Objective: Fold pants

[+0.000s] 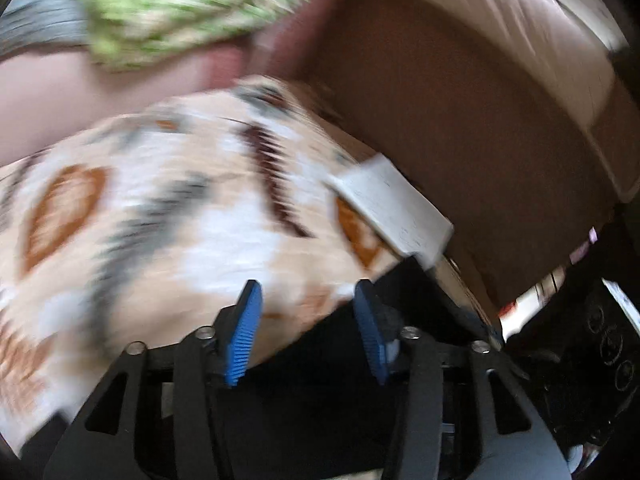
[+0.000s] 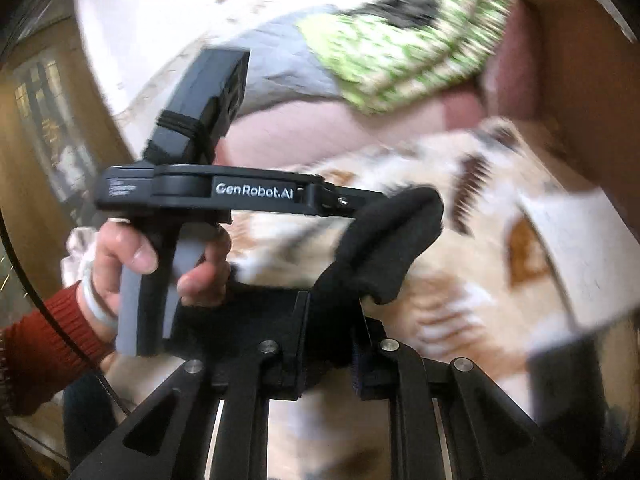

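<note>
Patterned cream cover (image 1: 168, 208) on the surface, green cloth (image 1: 192, 4) at 11 o'clock, "GenRobot.AI" on left gripper (image 2: 400, 200), its jaws apart and empty, right gripper (image 2: 332, 344) clenched on black pants (image 2: 380, 248).

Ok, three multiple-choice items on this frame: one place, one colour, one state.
1. The green patterned cloth lies: A beyond the heart-print cover; B on the floor; C inside a drawer.
2. The left gripper has pads coloured: A red; B blue; C white.
3. The right gripper is: A wide open; B out of view; C shut on the black pants.
Key: A, it shows past the cover's far edge; B, both ribbed faces are blue; C, black fabric bulges from its closed fingers.
</note>
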Demonstrator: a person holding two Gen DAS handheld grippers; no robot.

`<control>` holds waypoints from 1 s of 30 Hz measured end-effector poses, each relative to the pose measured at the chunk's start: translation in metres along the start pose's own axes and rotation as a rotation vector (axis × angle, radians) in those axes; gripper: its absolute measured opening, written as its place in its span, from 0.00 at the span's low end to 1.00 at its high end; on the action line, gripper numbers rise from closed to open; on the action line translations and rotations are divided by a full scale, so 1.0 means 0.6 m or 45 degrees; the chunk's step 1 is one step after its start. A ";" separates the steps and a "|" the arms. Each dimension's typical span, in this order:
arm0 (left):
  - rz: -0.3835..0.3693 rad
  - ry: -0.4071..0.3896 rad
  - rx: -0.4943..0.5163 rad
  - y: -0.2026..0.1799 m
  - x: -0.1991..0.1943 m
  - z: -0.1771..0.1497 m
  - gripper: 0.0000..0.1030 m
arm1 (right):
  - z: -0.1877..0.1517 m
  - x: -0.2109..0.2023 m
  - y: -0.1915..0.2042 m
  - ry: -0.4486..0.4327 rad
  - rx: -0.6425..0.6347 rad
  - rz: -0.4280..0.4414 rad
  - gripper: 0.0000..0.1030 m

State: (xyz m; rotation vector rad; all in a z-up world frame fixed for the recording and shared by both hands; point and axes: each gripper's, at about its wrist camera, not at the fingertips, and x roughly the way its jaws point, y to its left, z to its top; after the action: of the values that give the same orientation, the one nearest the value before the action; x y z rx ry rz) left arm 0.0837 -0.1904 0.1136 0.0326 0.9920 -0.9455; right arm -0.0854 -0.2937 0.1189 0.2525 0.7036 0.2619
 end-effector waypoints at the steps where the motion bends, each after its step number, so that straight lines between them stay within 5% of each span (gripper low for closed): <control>1: 0.028 -0.031 -0.038 0.025 -0.030 -0.007 0.51 | 0.005 0.005 0.021 0.000 -0.028 0.023 0.16; 6: 0.162 -0.133 -0.235 0.141 -0.148 -0.077 0.61 | 0.000 0.094 0.137 0.100 -0.154 0.139 0.16; 12: 0.270 -0.095 -0.438 0.239 -0.189 -0.180 0.61 | -0.064 0.251 0.192 0.370 -0.134 0.160 0.27; 14: 0.248 -0.090 -0.485 0.250 -0.192 -0.203 0.63 | -0.057 0.222 0.182 0.324 -0.083 0.222 0.31; 18: 0.247 -0.083 -0.470 0.230 -0.183 -0.234 0.70 | -0.028 0.111 0.125 0.113 0.045 0.328 0.67; 21: 0.217 -0.068 -0.474 0.203 -0.167 -0.244 0.71 | -0.013 0.088 0.070 0.081 0.103 0.235 0.64; 24: 0.252 -0.044 -0.456 0.176 -0.142 -0.248 0.74 | -0.021 0.103 0.043 0.104 0.131 0.103 0.45; 29: 0.516 0.010 -0.350 0.133 -0.081 -0.249 0.74 | -0.050 0.153 0.036 0.187 0.151 0.041 0.40; 30: 0.546 0.005 -0.343 0.129 -0.075 -0.251 0.66 | -0.053 0.161 0.036 0.191 0.145 0.006 0.40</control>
State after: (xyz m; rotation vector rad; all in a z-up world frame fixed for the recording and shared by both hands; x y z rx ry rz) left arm 0.0232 -0.0492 0.0298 0.0199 1.0558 -0.4168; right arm -0.0392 -0.2381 0.0443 0.3454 0.8678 0.2476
